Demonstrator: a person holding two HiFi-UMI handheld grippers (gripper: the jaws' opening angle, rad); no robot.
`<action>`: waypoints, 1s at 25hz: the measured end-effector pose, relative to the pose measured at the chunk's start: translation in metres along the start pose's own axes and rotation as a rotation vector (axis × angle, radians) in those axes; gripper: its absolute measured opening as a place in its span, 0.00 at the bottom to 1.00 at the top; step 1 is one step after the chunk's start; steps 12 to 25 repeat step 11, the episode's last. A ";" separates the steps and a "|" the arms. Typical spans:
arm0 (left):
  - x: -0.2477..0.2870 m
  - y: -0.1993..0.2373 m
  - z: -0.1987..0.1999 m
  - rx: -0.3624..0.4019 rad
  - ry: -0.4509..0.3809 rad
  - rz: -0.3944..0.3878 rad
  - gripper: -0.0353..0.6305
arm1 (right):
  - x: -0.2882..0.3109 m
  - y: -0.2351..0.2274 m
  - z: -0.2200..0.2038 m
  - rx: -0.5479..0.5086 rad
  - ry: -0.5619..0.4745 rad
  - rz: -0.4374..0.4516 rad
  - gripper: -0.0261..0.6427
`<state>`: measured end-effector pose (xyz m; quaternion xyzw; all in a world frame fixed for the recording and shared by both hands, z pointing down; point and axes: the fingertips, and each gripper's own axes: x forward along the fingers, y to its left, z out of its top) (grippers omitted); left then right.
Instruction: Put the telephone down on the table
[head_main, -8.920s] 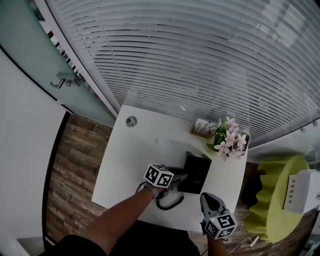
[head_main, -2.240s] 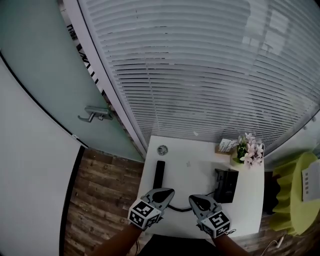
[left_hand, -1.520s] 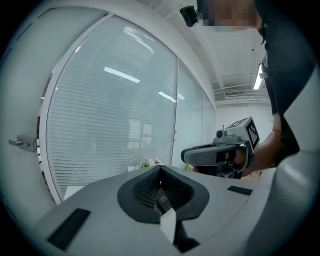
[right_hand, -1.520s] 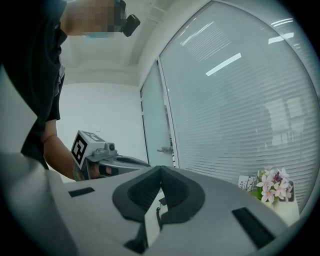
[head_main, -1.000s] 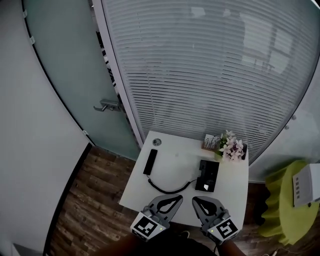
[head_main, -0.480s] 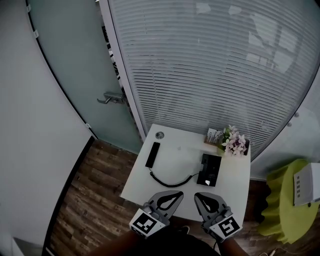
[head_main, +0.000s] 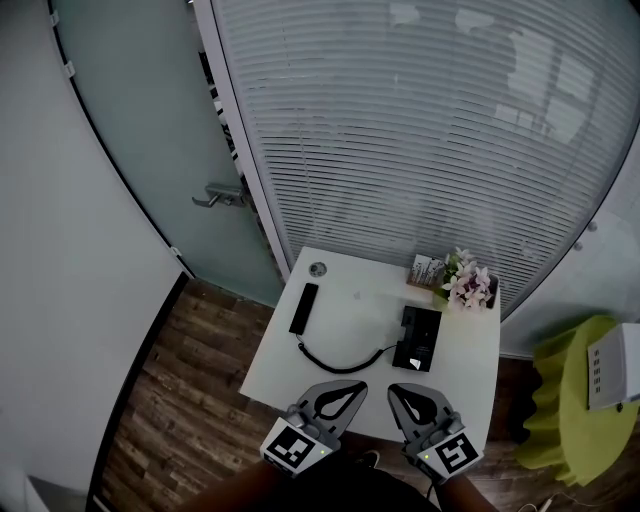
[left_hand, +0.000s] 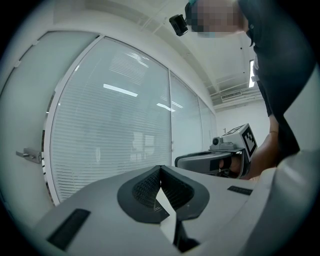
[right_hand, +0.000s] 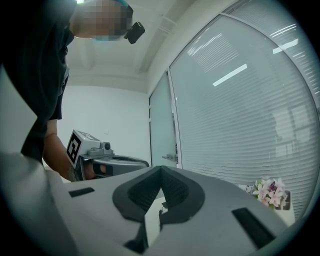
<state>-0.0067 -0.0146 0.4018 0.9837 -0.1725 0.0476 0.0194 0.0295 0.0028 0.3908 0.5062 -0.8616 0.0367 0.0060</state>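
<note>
Head view: handset (head_main: 304, 308) lies flat on the table (head_main: 365, 292), left of the phone base (head_main: 420, 338) w/ cord (head_main: 340, 362) between, while your left gripper (head_main: 345, 393) & right gripper (head_main: 405, 397) hover at the near edge, jaws pressed together on nothing, so put-down looks done; next just stay clear.

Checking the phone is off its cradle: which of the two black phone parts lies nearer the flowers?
The phone base, the wider block close by the flowers. The slim handset lies apart near the left edge of the table.
</note>
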 end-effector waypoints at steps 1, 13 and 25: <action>0.001 0.000 0.000 0.000 0.001 0.000 0.07 | 0.000 -0.001 0.000 -0.001 -0.001 -0.001 0.07; 0.003 -0.004 0.003 -0.028 -0.025 0.000 0.07 | -0.002 -0.001 -0.002 0.002 0.011 -0.001 0.07; 0.003 -0.004 0.003 -0.028 -0.025 0.000 0.07 | -0.002 -0.001 -0.002 0.002 0.011 -0.001 0.07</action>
